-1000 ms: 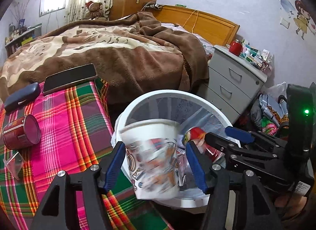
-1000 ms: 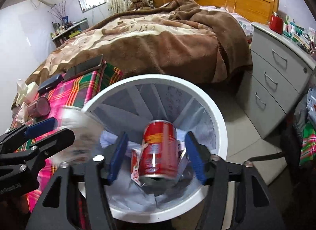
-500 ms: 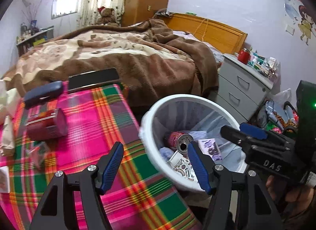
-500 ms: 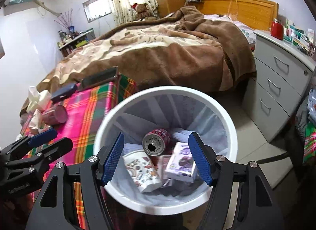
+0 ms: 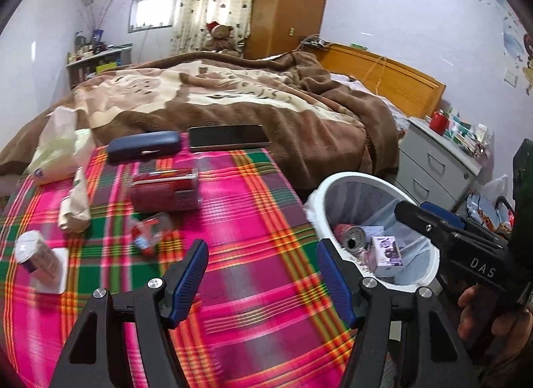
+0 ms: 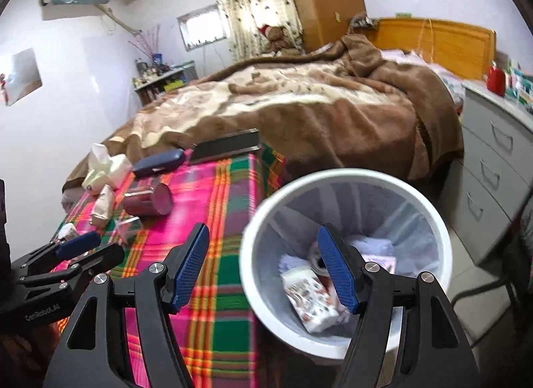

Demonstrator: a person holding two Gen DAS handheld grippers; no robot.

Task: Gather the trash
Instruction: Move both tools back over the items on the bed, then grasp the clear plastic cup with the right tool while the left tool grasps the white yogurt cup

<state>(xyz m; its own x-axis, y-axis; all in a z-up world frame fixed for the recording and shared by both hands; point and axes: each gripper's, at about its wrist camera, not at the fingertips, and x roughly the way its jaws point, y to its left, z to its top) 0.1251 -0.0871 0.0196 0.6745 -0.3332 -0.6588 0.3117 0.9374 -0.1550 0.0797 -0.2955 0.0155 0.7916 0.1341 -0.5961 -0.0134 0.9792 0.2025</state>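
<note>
A white trash bin (image 5: 336, 184) (image 6: 333, 176) stands beside the plaid-covered table (image 5: 253, 221). Inside it lie a printed paper cup (image 6: 309, 298), a red can (image 5: 351, 238) and a small purple box (image 5: 386, 251). My left gripper (image 5: 263, 264) hangs open and empty over the cloth, left of the bin. Over the bin's left rim my right gripper (image 6: 263, 254) is open too, with nothing between its fingers. On the table lie a red can on its side (image 5: 163, 188), a crumpled pale wrapper (image 5: 76, 201) and a small red wrapper (image 5: 150, 231).
A phone (image 5: 230, 136) and a dark glasses case (image 5: 143, 149) lie at the table's far edge, a tissue pack (image 5: 56, 148) at far left. A small bottle (image 5: 36, 254) stands on a white coaster. The bed lies behind; grey drawers (image 6: 493, 188) stand right of the bin.
The left gripper let go of the paper cup and the right let go of the red can; both dropped into the bin. Both grippers then swung left towards the table.
</note>
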